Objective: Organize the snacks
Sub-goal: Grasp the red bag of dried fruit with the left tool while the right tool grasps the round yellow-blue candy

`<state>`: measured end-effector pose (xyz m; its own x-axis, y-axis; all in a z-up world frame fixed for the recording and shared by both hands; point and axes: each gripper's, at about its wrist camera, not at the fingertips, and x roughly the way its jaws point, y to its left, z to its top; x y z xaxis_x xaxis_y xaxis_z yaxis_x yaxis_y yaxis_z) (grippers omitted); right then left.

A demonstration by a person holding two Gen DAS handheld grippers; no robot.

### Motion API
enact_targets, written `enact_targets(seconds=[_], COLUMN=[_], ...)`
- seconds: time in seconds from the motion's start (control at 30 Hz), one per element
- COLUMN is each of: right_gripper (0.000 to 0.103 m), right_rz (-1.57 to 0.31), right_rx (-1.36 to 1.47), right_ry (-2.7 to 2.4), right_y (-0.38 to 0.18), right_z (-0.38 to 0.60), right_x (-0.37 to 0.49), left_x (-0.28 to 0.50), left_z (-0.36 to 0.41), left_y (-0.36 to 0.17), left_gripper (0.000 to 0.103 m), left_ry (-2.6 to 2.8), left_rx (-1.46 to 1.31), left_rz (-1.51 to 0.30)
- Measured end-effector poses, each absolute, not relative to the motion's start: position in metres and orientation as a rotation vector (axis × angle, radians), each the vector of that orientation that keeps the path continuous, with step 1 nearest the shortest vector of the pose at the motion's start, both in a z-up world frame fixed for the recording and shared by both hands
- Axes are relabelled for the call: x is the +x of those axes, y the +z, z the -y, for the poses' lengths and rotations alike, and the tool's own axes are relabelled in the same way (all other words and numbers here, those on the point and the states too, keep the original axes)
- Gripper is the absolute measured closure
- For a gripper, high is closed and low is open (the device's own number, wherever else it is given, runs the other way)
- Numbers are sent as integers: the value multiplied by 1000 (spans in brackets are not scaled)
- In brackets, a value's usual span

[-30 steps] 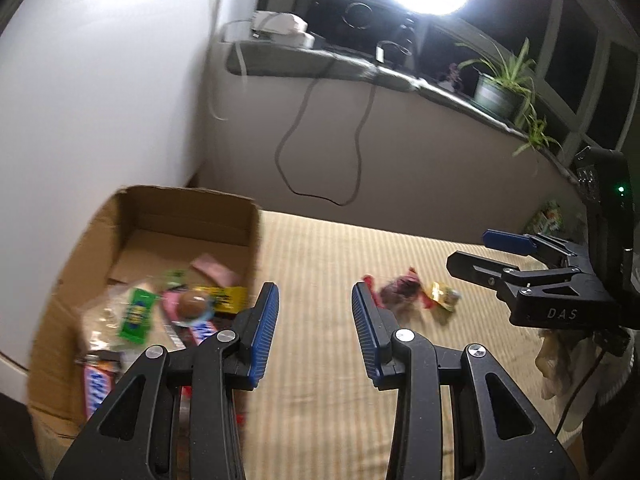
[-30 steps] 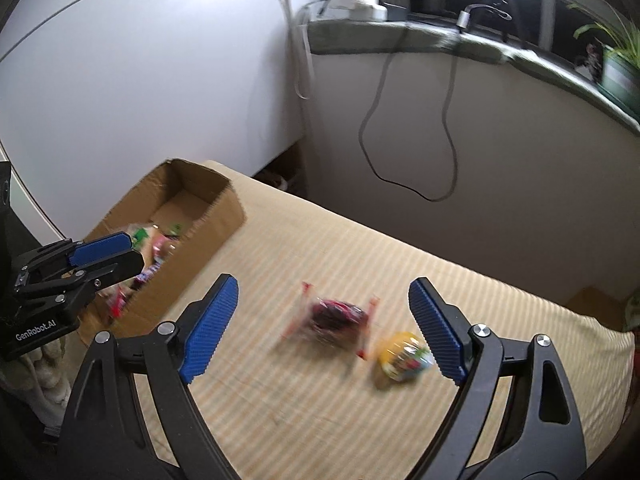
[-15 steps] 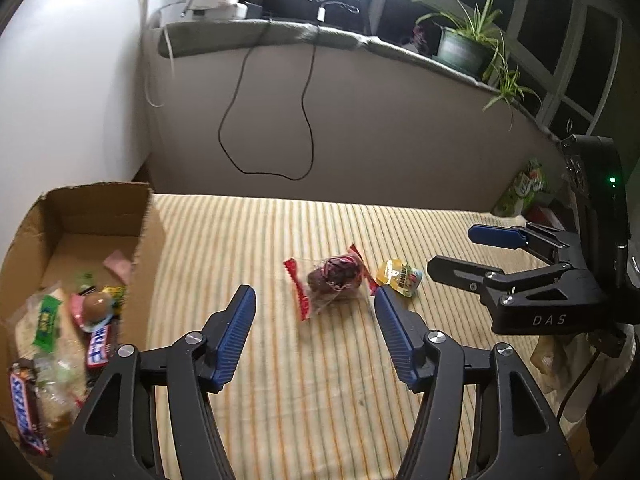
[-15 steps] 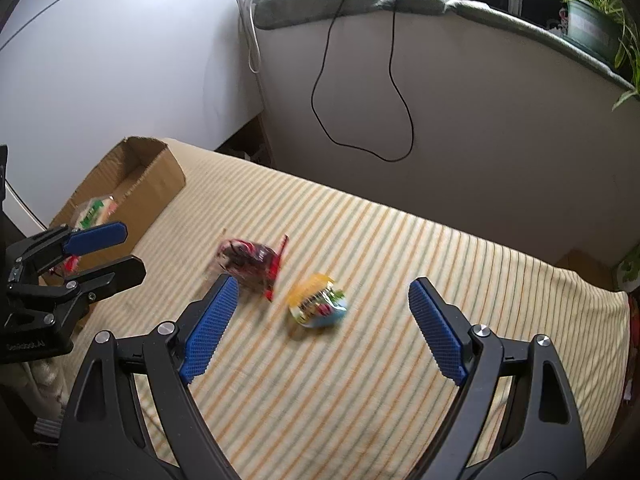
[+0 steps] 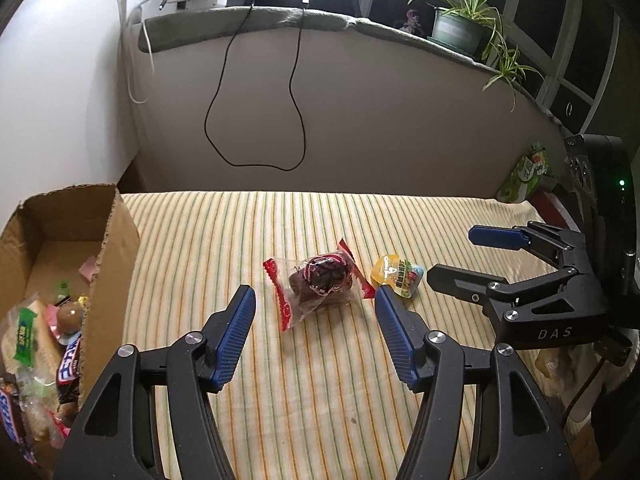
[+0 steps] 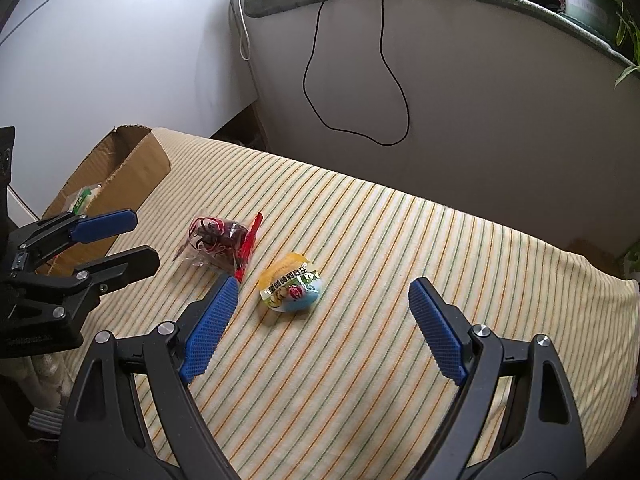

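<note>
A clear packet with red ends and a dark snack inside (image 5: 318,284) lies mid-table; it also shows in the right wrist view (image 6: 219,240). A yellow and blue egg-shaped snack (image 5: 398,276) lies just right of it, also in the right wrist view (image 6: 291,288). My left gripper (image 5: 314,322) is open and empty, just short of the packet. My right gripper (image 6: 322,314) is open and empty, just short of the egg. A cardboard box (image 5: 116,240) with several snacks stands at the left; it also shows in the right wrist view (image 6: 132,164).
The table has a striped cloth (image 5: 320,380). A wall with a hanging black cable (image 5: 296,92) stands behind it. A ledge holds a potted plant (image 5: 456,28). A green packet (image 5: 528,172) lies at the far right edge.
Both grippers have swung right from the box side toward the two snacks on the cloth. My left gripper has opened wider. The snacks have not moved.
</note>
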<state>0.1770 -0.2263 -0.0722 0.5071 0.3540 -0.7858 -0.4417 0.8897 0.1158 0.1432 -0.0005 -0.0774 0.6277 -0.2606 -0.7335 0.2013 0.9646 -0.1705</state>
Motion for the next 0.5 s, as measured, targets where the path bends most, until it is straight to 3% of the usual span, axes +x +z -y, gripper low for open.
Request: enact_targets(seconds=[0.43, 0.5], right_gripper=[14, 18], right_rz=[-927, -932], right_rx=[-107, -107], right_ry=[505, 509], right_y=[-78, -79], right_z=[226, 225], right_x=[179, 178], left_x=[172, 184], left_z=[-5, -10], left_y=[-80, -81], left_gripper=[41, 41], left_ry=[-290, -283], left_rx=[-188, -230], left_rz=[-872, -878])
